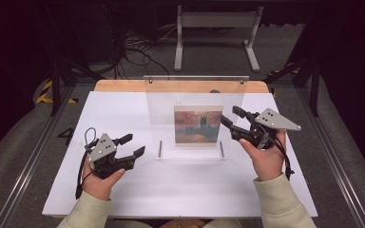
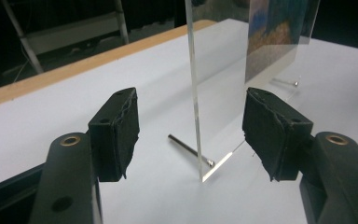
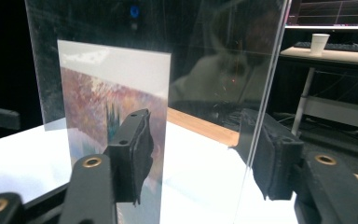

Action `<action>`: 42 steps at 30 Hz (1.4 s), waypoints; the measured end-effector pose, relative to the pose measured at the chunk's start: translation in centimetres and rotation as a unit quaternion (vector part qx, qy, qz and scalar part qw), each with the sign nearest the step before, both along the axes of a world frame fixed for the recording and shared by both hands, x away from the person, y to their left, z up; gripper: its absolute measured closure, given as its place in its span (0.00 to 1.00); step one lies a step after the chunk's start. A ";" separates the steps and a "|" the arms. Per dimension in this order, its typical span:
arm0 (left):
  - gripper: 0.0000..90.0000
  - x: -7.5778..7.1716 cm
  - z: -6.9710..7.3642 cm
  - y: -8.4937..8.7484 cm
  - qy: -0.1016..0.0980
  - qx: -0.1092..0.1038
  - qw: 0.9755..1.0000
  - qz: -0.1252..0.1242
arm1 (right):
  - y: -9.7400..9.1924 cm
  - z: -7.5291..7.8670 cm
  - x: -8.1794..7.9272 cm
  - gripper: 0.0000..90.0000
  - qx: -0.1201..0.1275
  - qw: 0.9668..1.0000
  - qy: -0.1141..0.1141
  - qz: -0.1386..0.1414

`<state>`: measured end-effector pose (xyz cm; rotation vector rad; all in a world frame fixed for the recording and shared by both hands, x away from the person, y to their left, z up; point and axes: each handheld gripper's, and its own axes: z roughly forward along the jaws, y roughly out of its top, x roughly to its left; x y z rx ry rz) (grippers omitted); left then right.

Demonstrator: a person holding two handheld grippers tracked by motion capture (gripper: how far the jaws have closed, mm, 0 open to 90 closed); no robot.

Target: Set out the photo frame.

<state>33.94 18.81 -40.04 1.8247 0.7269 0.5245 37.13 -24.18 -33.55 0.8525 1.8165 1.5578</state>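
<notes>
A clear acrylic panel (image 1: 195, 92) stands upright on the white tabletop (image 1: 180, 185), resting on two metal pins (image 1: 160, 148). A painted picture (image 1: 197, 126) in reds and blues sits inside it. My left gripper (image 1: 134, 144) is low at the panel's left side, open, its jaws just short of the edge. In the left gripper view the panel edge (image 2: 193, 70) rises between the pads (image 2: 121, 130) without touching them. My right gripper (image 1: 229, 114) is held higher at the right edge, open. In the right gripper view its jaws straddle the panel (image 3: 214, 56), beside the picture (image 3: 107, 93).
A wooden strip (image 1: 123, 85) borders the table's far side. Beyond it are a white metal stand (image 1: 216, 28) and floor cables (image 1: 133, 47). A paper cup (image 3: 319, 43) sits on a distant desk. Bare white surface lies in front of the panel.
</notes>
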 end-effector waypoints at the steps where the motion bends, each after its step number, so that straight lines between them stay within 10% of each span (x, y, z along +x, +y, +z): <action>1: 0.41 0.0 -0.2 0.1 0.001 -0.001 1.000 0.002 | 0.0 -0.1 0.2 0.47 0.000 1.000 0.001 -0.002; 12: 0.40 0.1 -1.0 0.8 0.016 0.001 1.000 0.006 | -0.6 -0.8 0.9 0.41 -0.008 1.000 0.025 -0.007; 25: 0.36 -0.9 -0.5 2.2 0.012 -0.002 1.000 0.001 | -3.6 1.5 -2.3 0.34 -0.036 0.999 0.007 -0.006; 42: 0.29 -2.0 -0.8 3.6 0.015 0.004 1.000 -0.003 | -7.9 0.6 -6.3 0.26 -0.058 0.998 0.029 0.003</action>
